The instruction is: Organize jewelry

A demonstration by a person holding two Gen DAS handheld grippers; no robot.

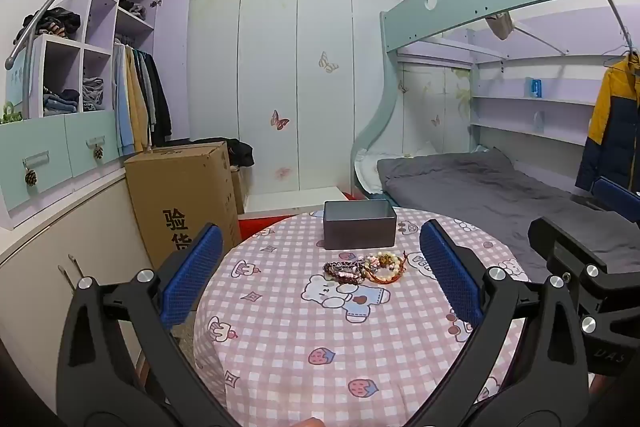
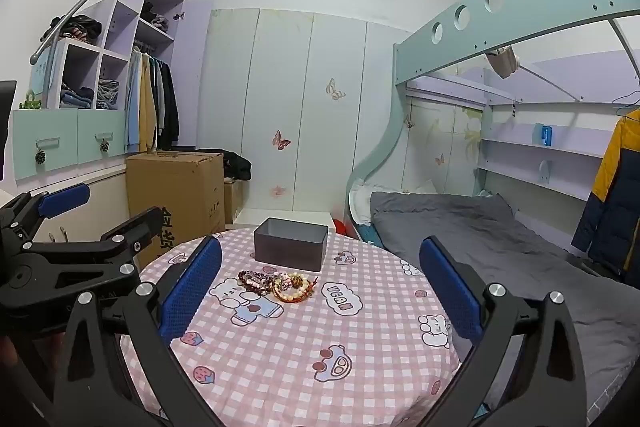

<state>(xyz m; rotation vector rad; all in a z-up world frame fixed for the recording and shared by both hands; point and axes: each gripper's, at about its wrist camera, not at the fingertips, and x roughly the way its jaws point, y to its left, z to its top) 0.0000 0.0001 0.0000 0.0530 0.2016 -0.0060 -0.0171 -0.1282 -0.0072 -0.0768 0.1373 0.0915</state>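
A heap of bead bracelets [image 1: 365,267] [image 2: 277,282], dark, pink and cream, lies near the middle of a round table with a pink checked cloth [image 1: 312,347] [image 2: 320,339]. Just behind the heap stands an open grey box [image 1: 359,229] [image 2: 291,243]; its inside is hidden from here. My left gripper [image 1: 320,259] hovers over the near side of the table, open wide, nothing between its blue pads. My right gripper [image 2: 320,267] hangs likewise, open and empty. Each gripper shows at the edge of the other's view: the right gripper [image 1: 580,259] and the left gripper [image 2: 80,223].
A cardboard box [image 1: 184,195] stands on the floor left of the table, beside a low cabinet [image 1: 60,235]. A bed with grey bedding [image 1: 500,187] runs along the right under a loft frame. White wardrobe doors [image 1: 280,87] close the back wall.
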